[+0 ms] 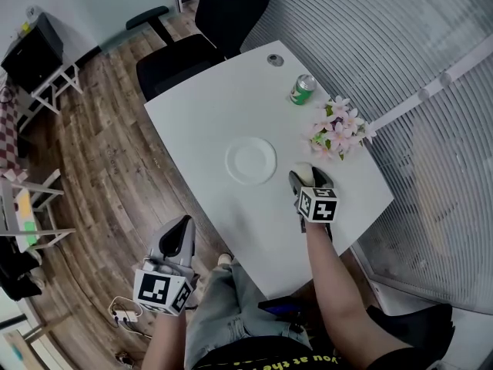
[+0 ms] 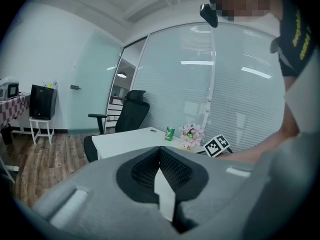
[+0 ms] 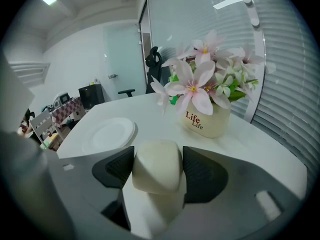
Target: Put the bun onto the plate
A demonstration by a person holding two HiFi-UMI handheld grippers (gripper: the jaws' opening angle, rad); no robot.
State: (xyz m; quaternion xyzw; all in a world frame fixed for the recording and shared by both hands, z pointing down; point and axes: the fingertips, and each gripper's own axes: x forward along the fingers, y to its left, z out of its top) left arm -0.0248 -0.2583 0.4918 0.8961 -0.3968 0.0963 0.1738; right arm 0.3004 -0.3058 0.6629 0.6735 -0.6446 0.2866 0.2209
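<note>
1. The right gripper's [image 1: 310,179] jaws stand wide, with the pads against both sides of the pale cream, soft rounded bun [image 3: 156,165]. The bun rests on the white counter [image 1: 208,122], near its right edge.
2. This looks like the gripping step. Next comes a gentle lift and a carry left to the round white plate [image 1: 250,160], which is empty.
3. Just beyond the bun, a cream pot [image 3: 206,120] holds pink flowers.
4. The left gripper's [image 2: 160,151] jaws are closed and empty, off the counter.

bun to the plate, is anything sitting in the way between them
Nothing visible. The bun, in the right gripper, has only bare table between it and the plate; the flower pot and can stand off that path.
</note>
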